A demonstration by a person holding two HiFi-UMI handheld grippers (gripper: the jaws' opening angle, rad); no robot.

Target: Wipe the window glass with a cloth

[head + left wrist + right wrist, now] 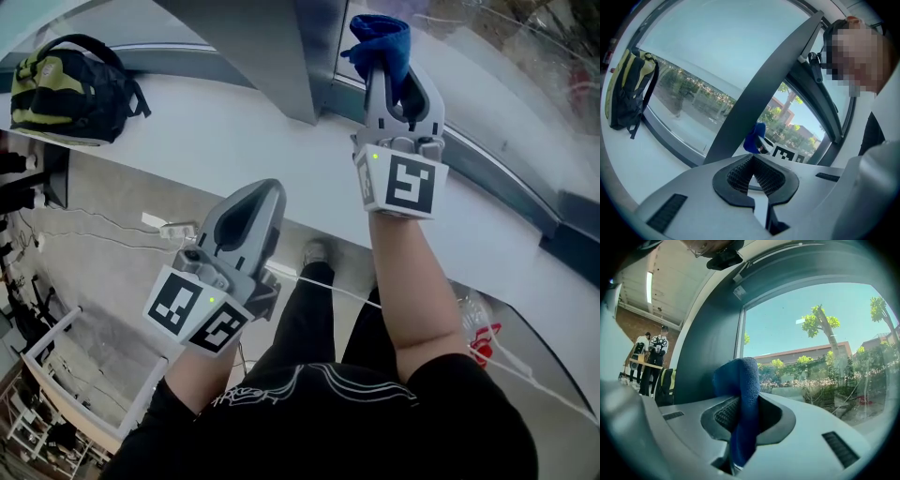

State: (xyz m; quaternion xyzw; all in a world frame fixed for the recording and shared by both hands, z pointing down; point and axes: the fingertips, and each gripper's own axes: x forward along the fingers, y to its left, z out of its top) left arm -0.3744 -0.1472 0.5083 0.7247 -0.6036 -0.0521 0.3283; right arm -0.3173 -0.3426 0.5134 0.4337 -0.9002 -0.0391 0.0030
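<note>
While our right gripper (394, 80) clamps the bunched blue cloth (380, 42), we judge the clear window glass (811, 333) ahead of its jaws unwiped; our left gripper (251, 208) is closed on nothing.

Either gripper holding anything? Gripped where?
Right gripper is shut on the blue cloth, clamped along a bunched fold, with the rest sticking out past the jaw tips. Left gripper is shut and empty.

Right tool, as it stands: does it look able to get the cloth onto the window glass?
Probably yes. The right tool is shut on the blue cloth and held up just before the window glass, with nothing between them. The grey frame post stands off to its left.
</note>
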